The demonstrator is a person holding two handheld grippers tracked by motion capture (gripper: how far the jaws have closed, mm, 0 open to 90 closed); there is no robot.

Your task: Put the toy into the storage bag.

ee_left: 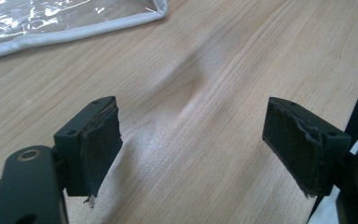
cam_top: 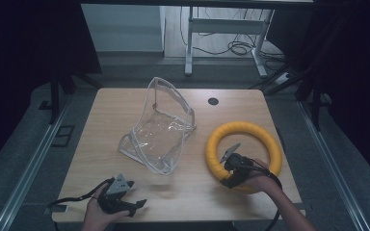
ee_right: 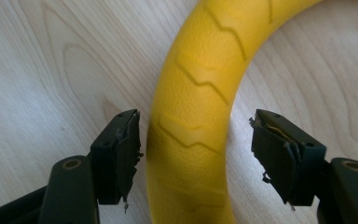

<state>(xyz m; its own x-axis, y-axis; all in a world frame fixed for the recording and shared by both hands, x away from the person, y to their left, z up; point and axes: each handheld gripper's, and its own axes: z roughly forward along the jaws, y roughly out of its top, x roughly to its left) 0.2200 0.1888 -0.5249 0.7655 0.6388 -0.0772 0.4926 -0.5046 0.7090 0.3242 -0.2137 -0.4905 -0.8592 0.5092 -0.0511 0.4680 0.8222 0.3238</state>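
A yellow foam ring [cam_top: 244, 151] with zigzag grooves lies flat on the right half of the wooden table [cam_top: 125, 101]. My right gripper [cam_top: 231, 166] hovers over the ring's near left arc, open. In the right gripper view the ring [ee_right: 196, 112] runs up between the two spread jaws, neither pad touching it. A clear plastic pouch [cam_top: 160, 129] with white trim stands slumped at mid-table. My left gripper [cam_top: 131, 204] is low at the front left, open and empty. Its view shows bare wood between the pads and the pouch edge [ee_left: 65, 28] at top left.
A dark round grommet hole [cam_top: 213, 101] sits near the table's far edge. The table's front edge runs just under my left gripper. Beyond the table stand desk legs and cables [cam_top: 236, 47] on the floor. A metal rail [cam_top: 24, 178] runs along the left.
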